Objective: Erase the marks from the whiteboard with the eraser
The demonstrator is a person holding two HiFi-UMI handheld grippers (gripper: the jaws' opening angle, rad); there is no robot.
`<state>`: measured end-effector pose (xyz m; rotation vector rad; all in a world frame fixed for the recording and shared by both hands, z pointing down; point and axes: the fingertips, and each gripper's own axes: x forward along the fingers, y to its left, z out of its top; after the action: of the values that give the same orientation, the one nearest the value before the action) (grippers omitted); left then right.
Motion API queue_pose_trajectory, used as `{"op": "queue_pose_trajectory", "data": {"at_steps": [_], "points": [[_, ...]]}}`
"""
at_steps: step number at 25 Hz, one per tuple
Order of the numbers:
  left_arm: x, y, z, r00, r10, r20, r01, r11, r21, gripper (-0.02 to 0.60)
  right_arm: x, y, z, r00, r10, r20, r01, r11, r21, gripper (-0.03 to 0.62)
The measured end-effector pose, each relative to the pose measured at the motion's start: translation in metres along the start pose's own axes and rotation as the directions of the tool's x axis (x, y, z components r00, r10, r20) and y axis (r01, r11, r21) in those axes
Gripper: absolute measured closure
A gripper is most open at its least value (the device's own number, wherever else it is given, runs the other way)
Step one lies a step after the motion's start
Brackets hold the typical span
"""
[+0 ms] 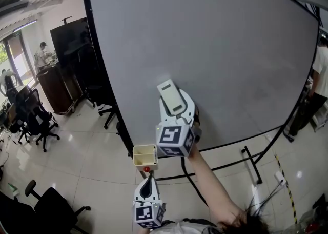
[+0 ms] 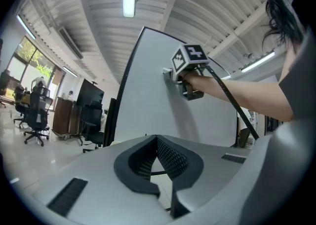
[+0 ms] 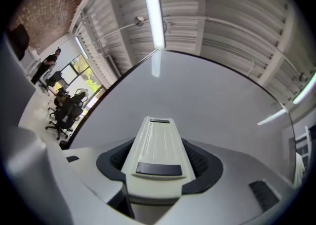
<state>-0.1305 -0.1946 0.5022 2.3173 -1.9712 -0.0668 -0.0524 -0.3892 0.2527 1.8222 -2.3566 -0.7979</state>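
At the whiteboard, head view: R gripper (image 1: 173, 105) is up on the lower-middle of the whiteboard (image 1: 220, 38). Its jaws are clamped on the cream eraser (image 1: 170, 94), which lies flat against the board face. A bare forearm (image 1: 210, 181) runs down from it to the frame bottom. L gripper (image 1: 148, 180) hangs low, below the board's bottom edge, not touching the board. It points up at a small cream tray (image 1: 145, 152) w/ a red bit (image 1: 146, 169) at the tray's near lip. The board sits on a black stand w/ its foot (image 1: 251, 163) on a tiled floor. Office chairs (image 1: 38, 120) stand off left, well apart.

L gripper view: jaws are together at the tips, nothing between them. Beyond them the board rises tilted, and the R gripper is pressed to it w/ a hand round its handle.

R gripper view: jaws are narrow, gripping the eraser by its long sides. The eraser's far end points at the board, which fills the view ahead. Ceiling tube light (image 3: 153, 9) above.
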Motion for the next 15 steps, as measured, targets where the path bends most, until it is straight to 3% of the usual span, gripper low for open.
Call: {"op": "queue_pose_trajectory", "data": {"at_steps": [2, 4, 6, 7, 11, 15], "points": [[-0.003, 0.000, -0.005, 1.000, -0.004, -0.011, 0.004, 1.000, -0.005, 0.592, -0.018, -0.067, -0.007, 0.994, -0.108, -0.002, 0.107, 0.987, 0.118, 0.316], [-0.001, -0.001, -0.007, 1.000, -0.011, -0.018, 0.011, 1.000, -0.009, 0.592, -0.027, -0.138, -0.036, 0.980, -0.192, -0.055, 0.200, 0.937, 0.286, 0.316], [0.002, 0.000, -0.007, 1.000, -0.019, -0.022, 0.019, 1.000, -0.010, 0.592, -0.027, -0.186, -0.068, 0.967, -0.221, -0.123, 0.252, 0.880, 0.403, 0.316], [0.003, 0.000, -0.008, 0.999, -0.022, -0.025, 0.021, 1.000, -0.009, 0.592, -0.027, -0.196, -0.077, 0.962, -0.222, -0.156, 0.268, 0.869, 0.416, 0.316], [0.005, -0.001, -0.010, 0.999, -0.028, -0.037, 0.028, 1.000, -0.011, 0.592, -0.021, -0.183, -0.083, 0.950, -0.231, -0.208, 0.289, 0.904, 0.315, 0.316], [0.001, 0.002, -0.011, 0.999, -0.014, -0.043, 0.013, 1.000, -0.023, 0.592, -0.015, -0.124, -0.056, 0.963, -0.193, -0.187, 0.233, 0.947, 0.221, 0.315]]}}
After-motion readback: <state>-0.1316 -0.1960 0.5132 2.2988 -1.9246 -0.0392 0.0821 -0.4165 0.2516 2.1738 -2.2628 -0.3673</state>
